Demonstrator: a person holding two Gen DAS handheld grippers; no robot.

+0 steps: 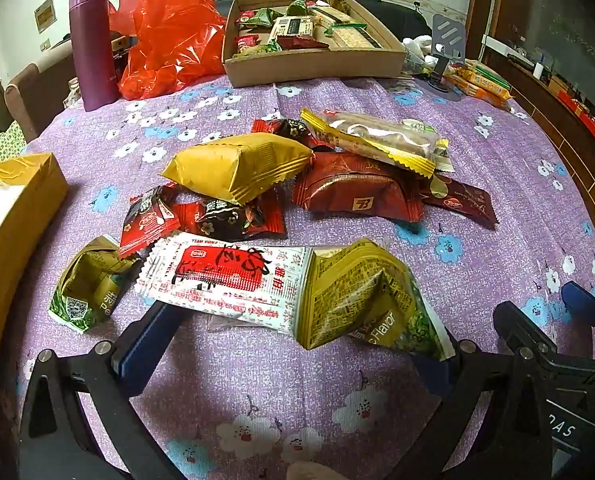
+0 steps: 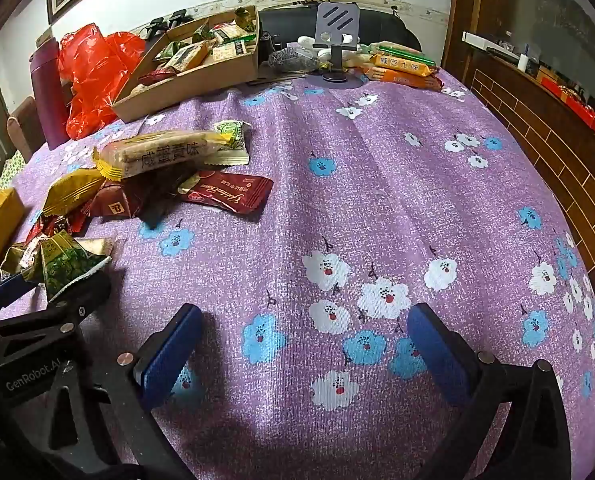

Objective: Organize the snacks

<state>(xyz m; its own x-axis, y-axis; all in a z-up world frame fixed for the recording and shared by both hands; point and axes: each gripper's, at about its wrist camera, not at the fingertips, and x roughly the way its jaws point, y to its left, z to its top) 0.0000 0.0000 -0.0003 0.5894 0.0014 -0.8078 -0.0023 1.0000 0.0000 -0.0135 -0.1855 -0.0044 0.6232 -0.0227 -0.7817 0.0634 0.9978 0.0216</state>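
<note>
My left fingers (image 1: pixel 293 344) wide, straddling the white-red wafer packet (image 1: pixel 225 280), its long axis crosswise between them; right fingers (image 2: pixel 305 344) wide, empty.

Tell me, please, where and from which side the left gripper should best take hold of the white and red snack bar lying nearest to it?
Probably across the narrow width of the white and red snack bar, near its middle. It lies flat and crosswise before the open left gripper, so come from the near side; the green-gold packet overlaps its right end.
</note>
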